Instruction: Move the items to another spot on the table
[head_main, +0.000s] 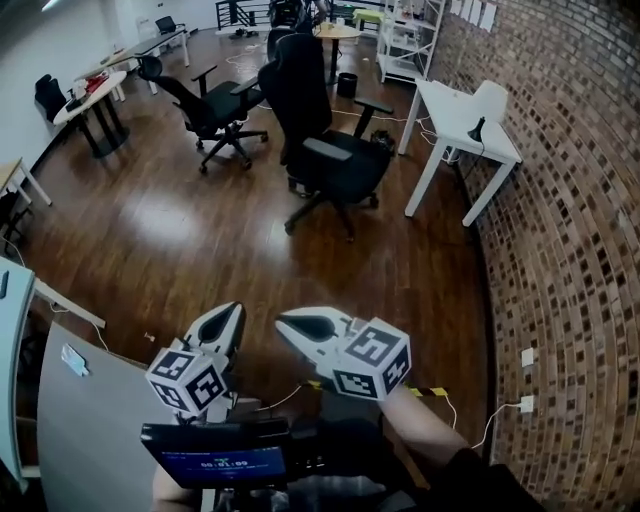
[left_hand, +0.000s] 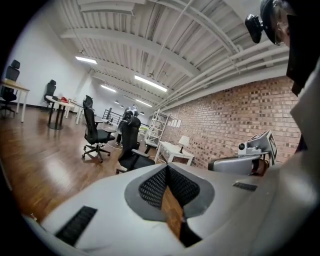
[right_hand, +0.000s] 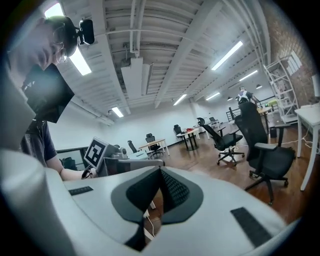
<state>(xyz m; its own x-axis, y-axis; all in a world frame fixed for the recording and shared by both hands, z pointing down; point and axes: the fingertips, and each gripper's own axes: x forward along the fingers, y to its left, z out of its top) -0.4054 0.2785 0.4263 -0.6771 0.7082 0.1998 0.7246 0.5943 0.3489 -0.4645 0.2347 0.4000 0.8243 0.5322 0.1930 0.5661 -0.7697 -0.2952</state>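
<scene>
No task item shows in any view. In the head view both grippers are held out level over the wooden floor, side by side. My left gripper (head_main: 232, 312) is shut with nothing between its jaws. My right gripper (head_main: 285, 322) is also shut and empty, its tip close to the left one. In the left gripper view the left gripper (left_hand: 167, 167) has its jaws closed together, and the right gripper (left_hand: 240, 162) shows beside it. The right gripper view shows the right gripper (right_hand: 160, 170) closed, with the left gripper (right_hand: 125, 162) on its left.
Two black office chairs (head_main: 325, 150) (head_main: 215, 110) stand on the wooden floor ahead. A white table (head_main: 465, 125) sits against the brick wall (head_main: 570, 250). A grey table corner (head_main: 80, 420) lies at lower left. A device with a blue screen (head_main: 215, 455) is below the grippers.
</scene>
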